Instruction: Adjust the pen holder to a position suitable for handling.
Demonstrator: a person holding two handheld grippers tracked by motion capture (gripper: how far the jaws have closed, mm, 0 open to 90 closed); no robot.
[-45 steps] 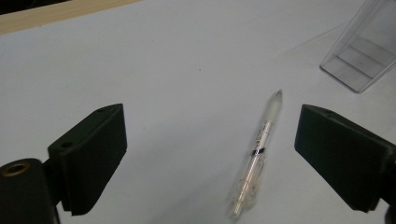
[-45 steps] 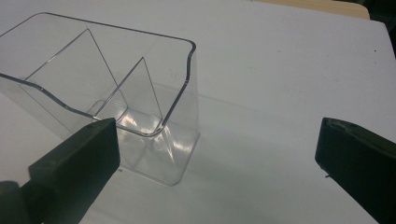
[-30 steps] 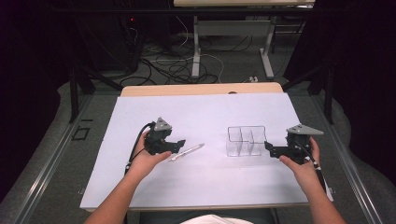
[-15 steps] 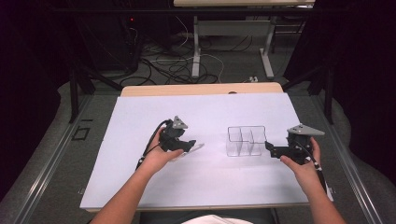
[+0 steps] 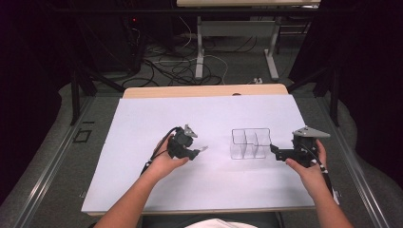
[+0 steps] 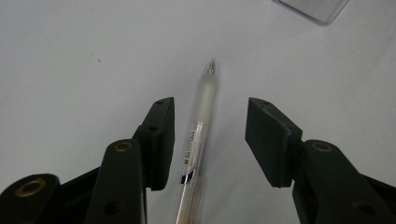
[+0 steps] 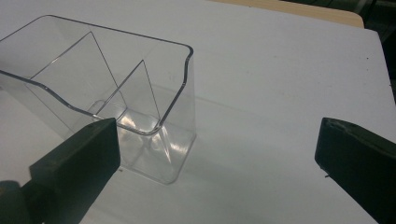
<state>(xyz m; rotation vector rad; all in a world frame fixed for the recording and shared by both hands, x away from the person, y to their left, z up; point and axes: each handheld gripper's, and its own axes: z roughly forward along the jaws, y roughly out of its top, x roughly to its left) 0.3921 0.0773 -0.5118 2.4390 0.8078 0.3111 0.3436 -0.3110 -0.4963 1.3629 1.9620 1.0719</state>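
1. High view: the left claw (image 5: pixel 198 152) sits at the counter's (image 5: pixel 142 128) centre over a clear pen (image 5: pixel 202 149); the clear organiser (image 5: pixel 250 143) lies toward 3 o'clock, the right claw (image 5: pixel 274 151) just beside it.
2. Left gripper view: the jaws have just been closing and straddle the pen (image 6: pixel 198 135) without pressing it. Light, stiff, slippery; grip mid-barrel.
3. Right gripper view: the jaws stand wide, nothing held; the organiser (image 7: pixel 116 93) lies at 10 o'clock.

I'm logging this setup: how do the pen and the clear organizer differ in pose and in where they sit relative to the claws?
The pen lies flat on the white table cover; the clear organizer stands upright, open side up. The pen lies between the left claw's jaws, which have just been closing without pressing it; the organizer sits beside the open right claw, not between its jaws. Both are see-through plastic.
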